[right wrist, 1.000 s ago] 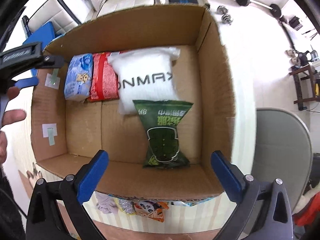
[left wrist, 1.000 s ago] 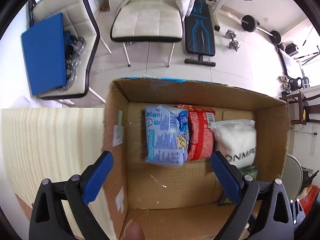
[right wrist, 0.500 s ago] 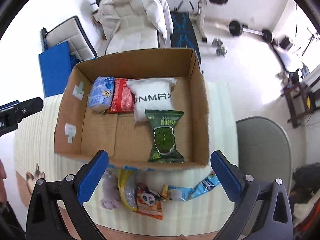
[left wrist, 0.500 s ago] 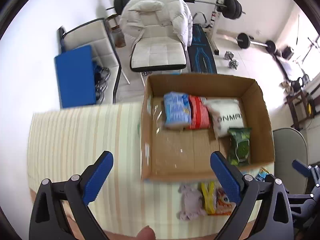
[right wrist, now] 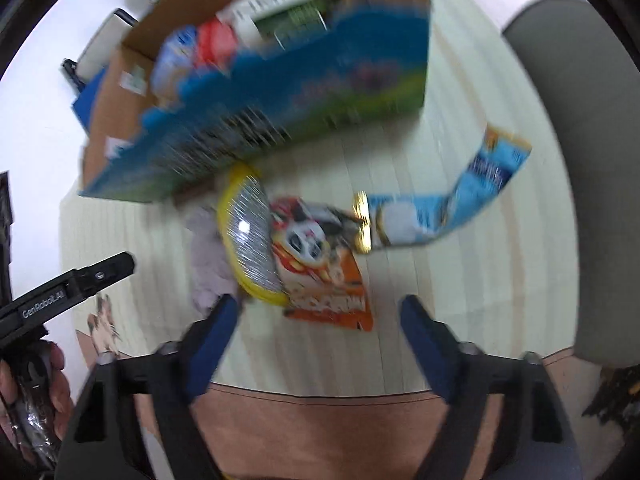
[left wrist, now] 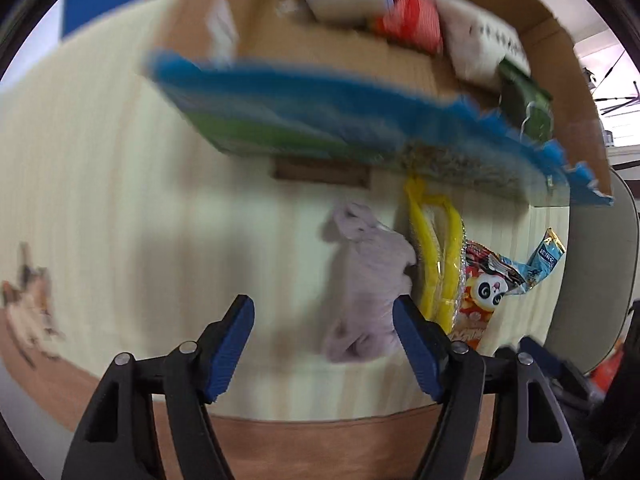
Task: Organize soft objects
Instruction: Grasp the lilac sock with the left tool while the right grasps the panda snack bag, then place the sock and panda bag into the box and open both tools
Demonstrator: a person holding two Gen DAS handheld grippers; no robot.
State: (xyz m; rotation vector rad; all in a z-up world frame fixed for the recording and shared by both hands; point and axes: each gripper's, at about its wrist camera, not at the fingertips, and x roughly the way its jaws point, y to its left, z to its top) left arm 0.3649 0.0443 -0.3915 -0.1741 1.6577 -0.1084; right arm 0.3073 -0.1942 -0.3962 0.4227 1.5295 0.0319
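A lilac plush toy (left wrist: 366, 280) lies on the striped table in front of the cardboard box (left wrist: 280, 120). Beside it lie a yellow-rimmed silver pouch (left wrist: 436, 256), an orange panda snack bag (left wrist: 482, 292) and a light blue packet (left wrist: 544, 258). My left gripper (left wrist: 324, 338) is open and empty, low over the table, its right finger at the plush. My right gripper (right wrist: 316, 340) is open and empty just short of the pouch (right wrist: 250, 236) and panda bag (right wrist: 320, 264); the blue packet (right wrist: 448, 208) lies to the right. The box holds blue, red, white and green packs (right wrist: 224, 40).
The box's blue printed front wall (right wrist: 280, 112) stands just behind the loose items. A grey chair seat (right wrist: 580, 128) is at the table's right edge. The table's brown front edge (left wrist: 320, 440) runs below both grippers. The left gripper's body (right wrist: 68, 288) shows at the left.
Both grippers have dropped from above the box down towards the table in front of it, close to the loose items. Both stay open. The views are blurred by motion.
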